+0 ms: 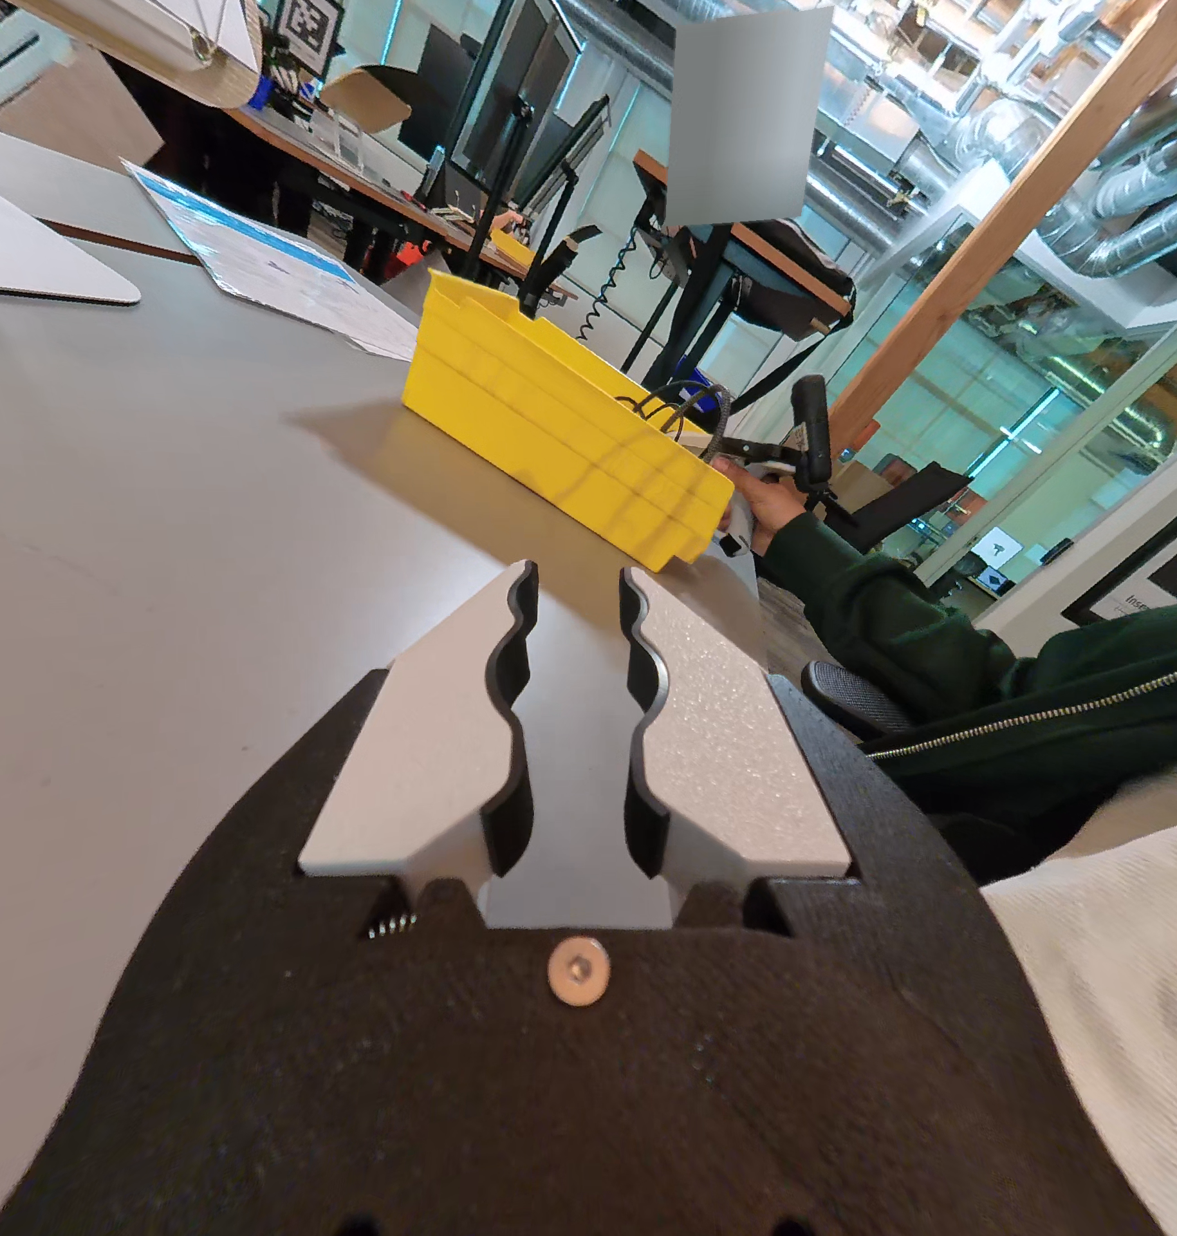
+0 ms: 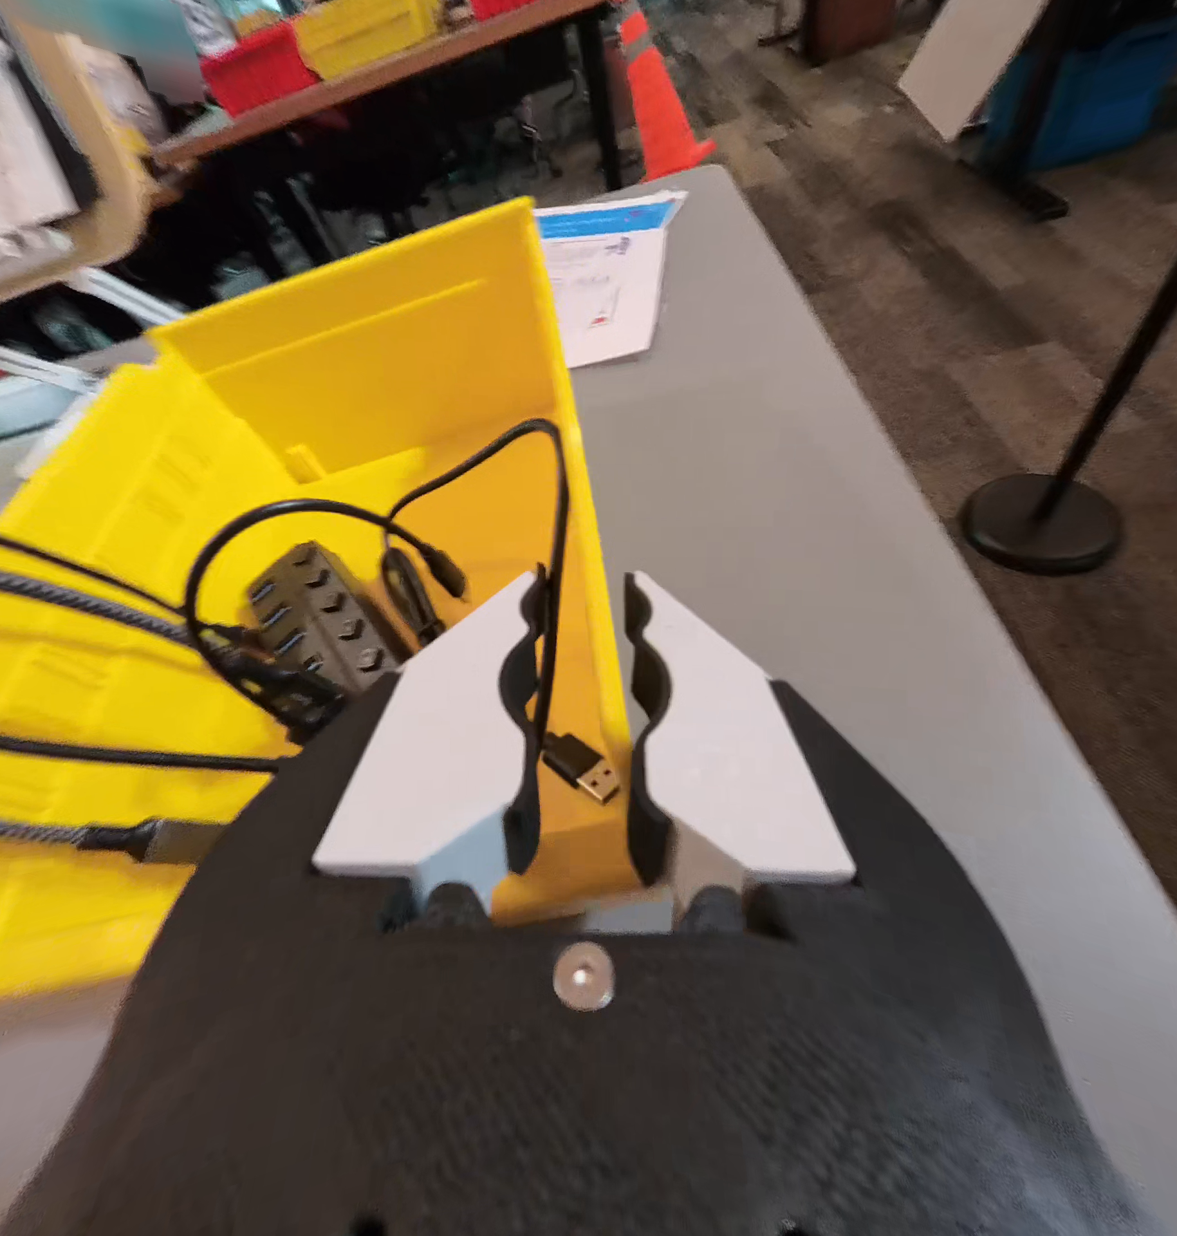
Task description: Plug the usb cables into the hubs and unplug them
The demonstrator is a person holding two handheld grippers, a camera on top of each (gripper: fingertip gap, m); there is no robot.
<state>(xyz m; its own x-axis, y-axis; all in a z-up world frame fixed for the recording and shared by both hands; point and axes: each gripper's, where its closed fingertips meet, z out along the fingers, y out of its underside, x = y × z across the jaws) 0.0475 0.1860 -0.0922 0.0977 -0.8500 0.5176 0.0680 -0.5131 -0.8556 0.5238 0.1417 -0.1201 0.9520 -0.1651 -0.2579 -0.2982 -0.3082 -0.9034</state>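
Both grippers' jaws spread, empty: left gripper (image 1: 579,582) over table (image 1: 171,535); right gripper (image 2: 582,588) above USB plug (image 2: 582,769) in yellow bin (image 2: 385,374).

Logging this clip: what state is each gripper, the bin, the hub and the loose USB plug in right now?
left gripper: open, empty, over the table.
right gripper: open, above the bin.
yellow bin: open-topped, holding cables.
USB hub: lying in the bin.
USB plug: unplugged, on the bin floor.
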